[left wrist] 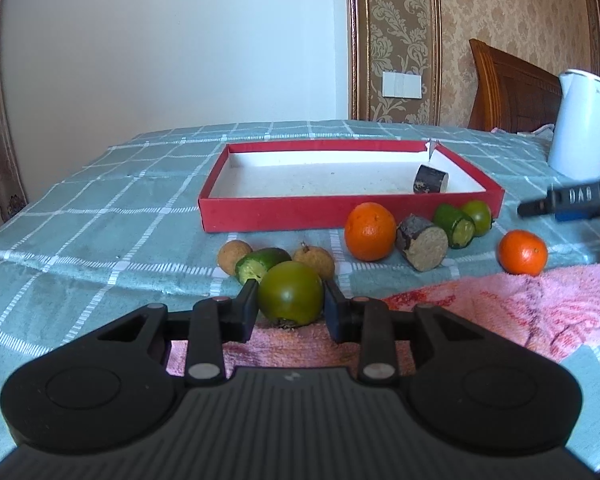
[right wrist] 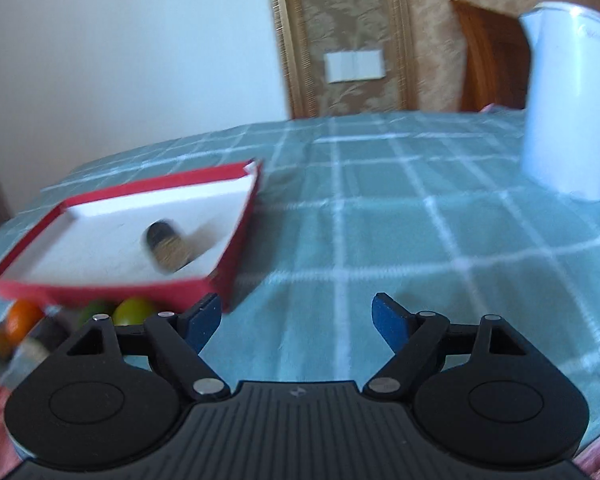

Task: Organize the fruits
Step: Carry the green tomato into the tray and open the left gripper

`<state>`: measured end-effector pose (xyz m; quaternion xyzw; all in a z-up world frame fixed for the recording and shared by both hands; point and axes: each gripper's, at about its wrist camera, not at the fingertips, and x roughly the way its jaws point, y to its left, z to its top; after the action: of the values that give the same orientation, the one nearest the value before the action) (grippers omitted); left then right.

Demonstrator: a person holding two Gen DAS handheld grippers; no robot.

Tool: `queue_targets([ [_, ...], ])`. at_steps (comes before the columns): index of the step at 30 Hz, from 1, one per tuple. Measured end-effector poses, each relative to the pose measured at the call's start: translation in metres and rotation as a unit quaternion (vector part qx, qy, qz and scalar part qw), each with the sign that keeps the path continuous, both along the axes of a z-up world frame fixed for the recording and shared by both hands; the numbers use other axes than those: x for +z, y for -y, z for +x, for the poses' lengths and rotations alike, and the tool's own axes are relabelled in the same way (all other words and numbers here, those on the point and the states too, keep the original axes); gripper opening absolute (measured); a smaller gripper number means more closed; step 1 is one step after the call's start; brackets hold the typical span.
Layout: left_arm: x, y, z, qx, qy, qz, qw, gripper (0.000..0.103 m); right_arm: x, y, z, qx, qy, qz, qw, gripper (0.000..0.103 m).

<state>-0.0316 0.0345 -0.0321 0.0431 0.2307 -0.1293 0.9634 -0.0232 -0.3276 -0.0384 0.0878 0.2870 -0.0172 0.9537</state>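
My left gripper (left wrist: 290, 293) is shut on a round green fruit (left wrist: 290, 300) just above the pink towel (left wrist: 500, 308). Behind it lie two brown longans (left wrist: 235, 256), (left wrist: 314, 260) and a cucumber piece (left wrist: 260, 264). Further right are a large orange (left wrist: 370, 232), a dark cane piece (left wrist: 422, 242), another cucumber piece (left wrist: 454, 222), a green fruit (left wrist: 478, 216) and a small orange (left wrist: 523, 252). The red box (left wrist: 260, 216) holds one dark cane piece (left wrist: 430, 179). My right gripper (right wrist: 298, 312) is open and empty over the cloth, right of the red box (right wrist: 112, 294).
A white kettle (left wrist: 582, 128) (right wrist: 568, 100) stands at the back right on the green checked cloth (right wrist: 380, 220). A wooden headboard (left wrist: 512, 88) and patterned wall lie behind. The right wrist view is blurred.
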Motion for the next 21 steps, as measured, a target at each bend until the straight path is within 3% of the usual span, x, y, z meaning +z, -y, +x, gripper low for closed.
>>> queue_targets([
  [6,0.012,-0.002,0.002,-0.011,0.001,-0.016,0.9998,0.031,-0.006,-0.01,-0.001,0.007,-0.022,-0.035,0.999,0.094],
  [11,0.02,-0.002,0.011,-0.02,-0.005,-0.026,0.9995,0.031,-0.008,-0.026,-0.002,0.04,-0.029,-0.075,0.996,0.095],
  [21,0.047,0.011,0.048,-0.037,0.006,-0.023,0.999,0.031,-0.008,-0.023,0.0,0.039,-0.034,-0.069,0.996,0.1],
])
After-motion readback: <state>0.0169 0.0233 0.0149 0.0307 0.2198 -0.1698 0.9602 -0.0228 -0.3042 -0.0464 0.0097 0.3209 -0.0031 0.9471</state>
